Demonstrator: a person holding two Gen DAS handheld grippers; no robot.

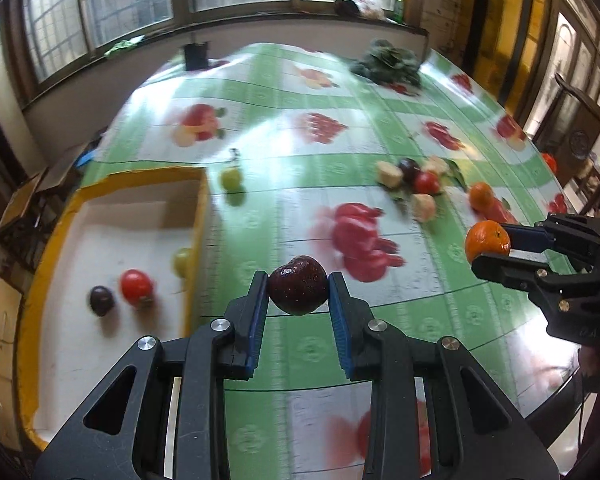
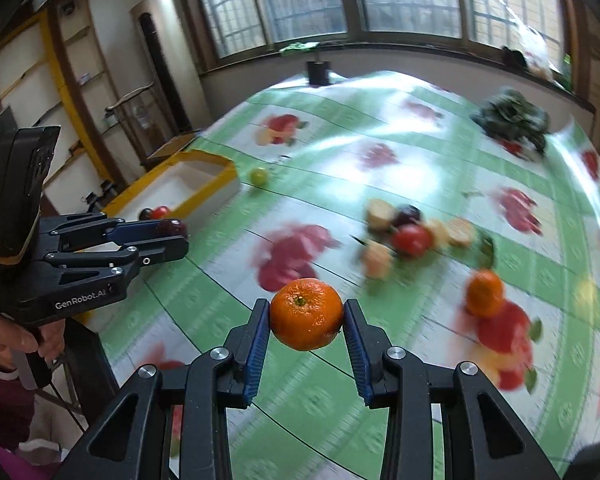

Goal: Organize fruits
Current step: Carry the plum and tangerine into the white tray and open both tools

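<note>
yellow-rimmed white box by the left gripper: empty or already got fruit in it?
Not empty. The yellow-rimmed white box holds a dark plum, a red tomato and a green fruit.

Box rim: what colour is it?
Yellow, around a white inside; the box shows best in the left wrist view.

The tablecloth (image 1: 380, 128) is green-and-white checked with red fruit prints. A yellow-rimmed white box (image 1: 198, 208) at nine o'clock holds a red tomato (image 1: 137, 286) and a dark purple plum (image 1: 101, 300). Black grippers carry blue pads (image 1: 340, 316). One fruit is a dark maroon plum (image 1: 298, 290), another a bright orange tangerine (image 2: 306, 314).
</note>
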